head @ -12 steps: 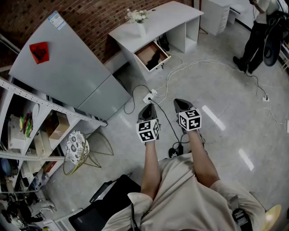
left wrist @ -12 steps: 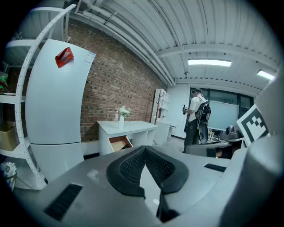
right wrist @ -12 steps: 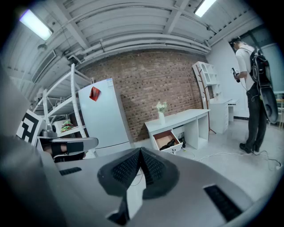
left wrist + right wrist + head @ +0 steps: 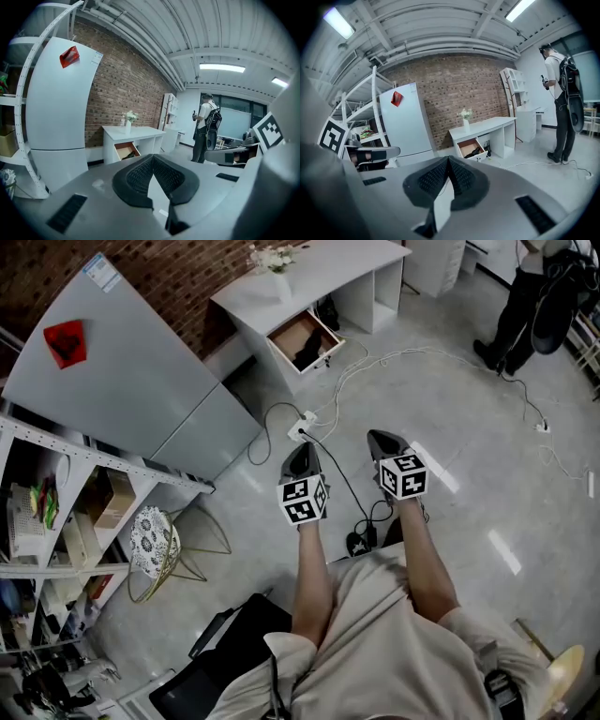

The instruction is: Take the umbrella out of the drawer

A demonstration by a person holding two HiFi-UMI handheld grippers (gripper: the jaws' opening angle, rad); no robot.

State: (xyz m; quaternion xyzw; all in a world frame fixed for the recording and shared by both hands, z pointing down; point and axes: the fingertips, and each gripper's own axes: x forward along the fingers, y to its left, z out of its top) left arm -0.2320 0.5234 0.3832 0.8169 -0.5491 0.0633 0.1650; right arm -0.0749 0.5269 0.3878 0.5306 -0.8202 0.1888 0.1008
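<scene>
— What sort of place is this?
— A lab-like workroom fitted out with home furniture. The bare red brick wall (image 4: 178, 277), the ribbed metal ceiling (image 4: 154, 23) with its long tube light (image 4: 221, 68) and the polished grey floor (image 4: 469, 427) look industrial.
— And the homely part?
— A tall white refrigerator (image 4: 112, 381), and a long white counter (image 4: 319, 273) with an open wooden drawer (image 4: 302, 338) and a white vase of pale flowers (image 4: 274, 263). White metal rack shelving (image 4: 94, 454) holds a brown cardboard box (image 4: 120, 495). White cables (image 4: 394, 357) and a white power strip (image 4: 302, 427) lie loose on the floor, and a person with a backpack (image 4: 525, 310) stands at the far side.
</scene>
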